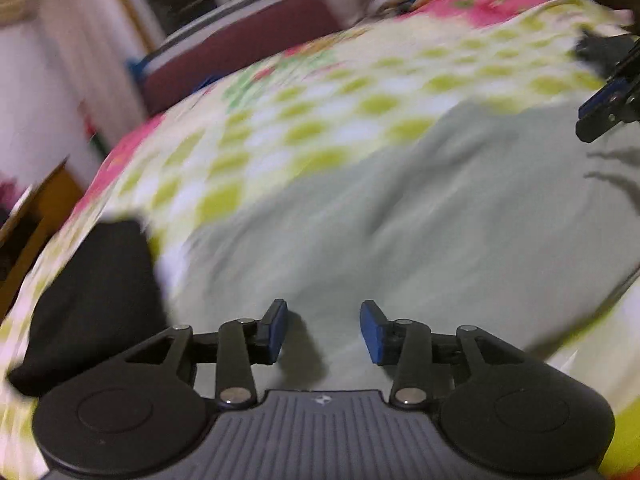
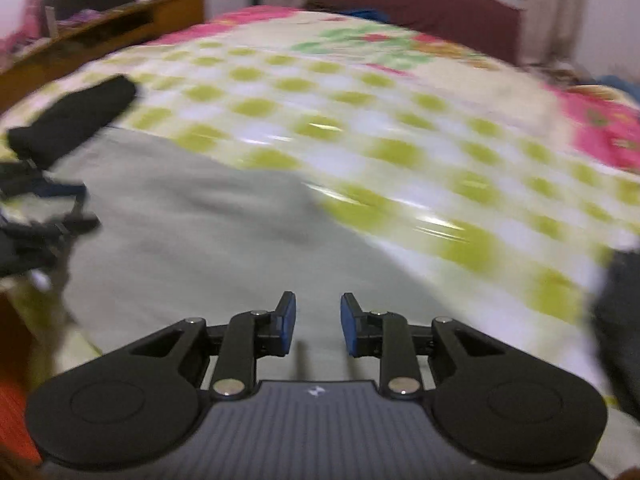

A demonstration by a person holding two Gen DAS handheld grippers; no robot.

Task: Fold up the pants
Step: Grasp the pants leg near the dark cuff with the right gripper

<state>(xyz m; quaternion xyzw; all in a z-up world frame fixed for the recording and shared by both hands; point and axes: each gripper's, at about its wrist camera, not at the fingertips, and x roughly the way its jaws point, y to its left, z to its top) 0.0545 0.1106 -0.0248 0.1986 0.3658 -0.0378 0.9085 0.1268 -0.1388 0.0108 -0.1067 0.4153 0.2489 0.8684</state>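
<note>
Pale grey-green pants point(image 1: 400, 216) lie spread flat on a bed with a green-dotted, flowered sheet point(image 1: 320, 92); they also show in the right wrist view point(image 2: 192, 232). My left gripper point(image 1: 324, 330) is open and empty, just above the near part of the pants. My right gripper point(image 2: 318, 324) is open and empty, also over the pants' near edge. The right gripper shows at the far right in the left wrist view point(image 1: 608, 104); the left gripper shows at the left edge in the right wrist view point(image 2: 40, 216). Both views are motion-blurred.
A folded black garment point(image 1: 96, 300) lies on the sheet left of the pants, also in the right wrist view point(image 2: 76, 120). Another dark item point(image 2: 620, 328) sits at the right edge. A wooden headboard point(image 2: 100, 36) and a maroon bench point(image 1: 240, 48) border the bed.
</note>
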